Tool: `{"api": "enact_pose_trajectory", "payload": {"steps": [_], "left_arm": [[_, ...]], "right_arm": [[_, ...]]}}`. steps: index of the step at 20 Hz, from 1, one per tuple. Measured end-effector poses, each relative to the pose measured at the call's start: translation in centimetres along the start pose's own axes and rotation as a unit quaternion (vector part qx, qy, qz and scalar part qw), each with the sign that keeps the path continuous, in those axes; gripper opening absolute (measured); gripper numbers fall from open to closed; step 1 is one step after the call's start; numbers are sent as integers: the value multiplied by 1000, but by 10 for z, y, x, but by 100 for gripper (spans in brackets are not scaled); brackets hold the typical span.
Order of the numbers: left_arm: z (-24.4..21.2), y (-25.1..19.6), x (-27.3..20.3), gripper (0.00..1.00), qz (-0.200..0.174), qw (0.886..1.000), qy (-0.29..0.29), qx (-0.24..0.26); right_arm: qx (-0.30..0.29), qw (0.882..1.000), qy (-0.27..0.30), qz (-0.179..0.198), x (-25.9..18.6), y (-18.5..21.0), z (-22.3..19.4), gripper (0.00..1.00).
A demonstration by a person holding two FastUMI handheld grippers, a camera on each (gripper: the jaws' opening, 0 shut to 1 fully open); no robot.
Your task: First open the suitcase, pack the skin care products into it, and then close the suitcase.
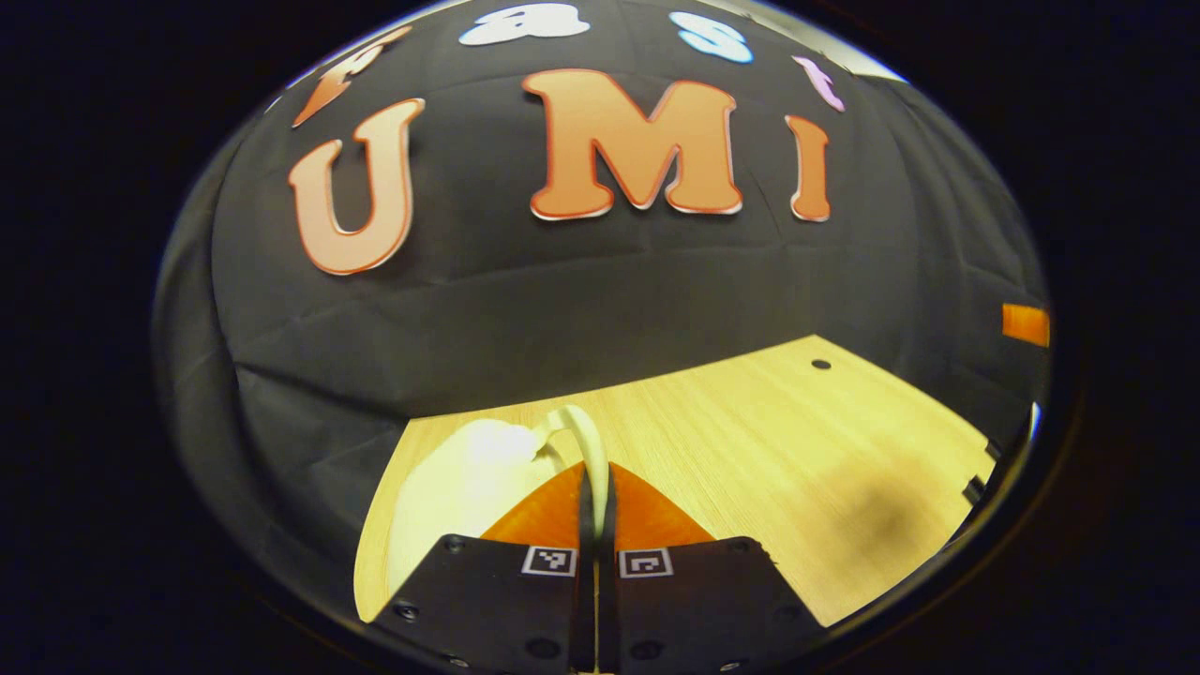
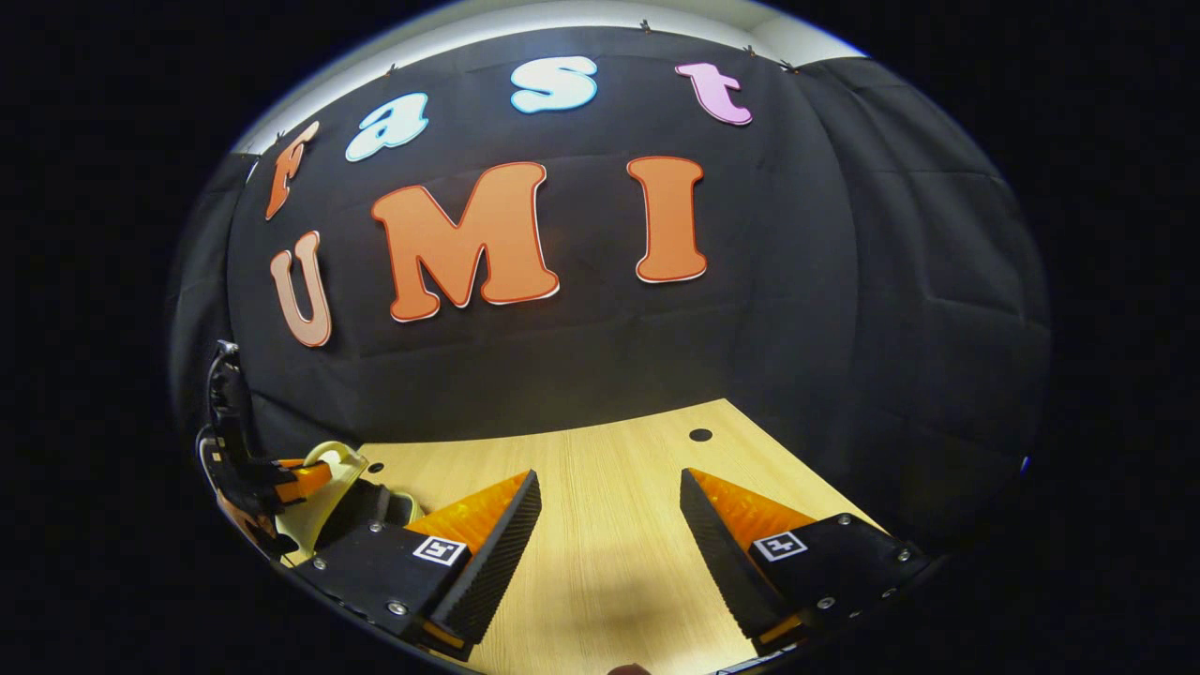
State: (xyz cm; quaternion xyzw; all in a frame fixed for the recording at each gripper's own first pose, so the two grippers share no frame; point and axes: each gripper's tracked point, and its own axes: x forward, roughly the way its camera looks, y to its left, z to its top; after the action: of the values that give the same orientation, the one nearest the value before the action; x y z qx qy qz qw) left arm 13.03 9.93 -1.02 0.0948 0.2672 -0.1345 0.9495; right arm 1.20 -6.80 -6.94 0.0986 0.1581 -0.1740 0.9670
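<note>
In the left gripper view, a pale cream suitcase (image 1: 459, 478) lies on the wooden table (image 1: 806, 450) just ahead and to the left. My left gripper (image 1: 595, 487) is shut on the suitcase's cream loop handle (image 1: 586, 436), which rises between the fingertips. The right gripper view shows my right gripper (image 2: 609, 511) open above bare tabletop, with nothing between its fingers. At that view's far left edge, the left gripper (image 2: 281, 478) pinches the cream handle (image 2: 328, 457), and part of the suitcase (image 2: 314, 511) shows below it. I cannot tell whether the lid is raised.
The black cloth wall (image 2: 600, 356) closes off the back and sides of the table. A small dark hole (image 2: 700, 434) sits in the tabletop near the far right corner. An orange tab (image 1: 1025, 323) hangs on the wall at the right.
</note>
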Motion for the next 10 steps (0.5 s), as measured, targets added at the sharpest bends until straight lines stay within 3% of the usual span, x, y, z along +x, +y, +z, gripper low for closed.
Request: {"api": "enact_pose_trajectory", "payload": {"steps": [10], "left_arm": [[-71, -63, 45, 6, -12, 993, 82, 81]], "right_arm": [[-4, 1000, 0, -18, -14, -29, -1, 95]]}}
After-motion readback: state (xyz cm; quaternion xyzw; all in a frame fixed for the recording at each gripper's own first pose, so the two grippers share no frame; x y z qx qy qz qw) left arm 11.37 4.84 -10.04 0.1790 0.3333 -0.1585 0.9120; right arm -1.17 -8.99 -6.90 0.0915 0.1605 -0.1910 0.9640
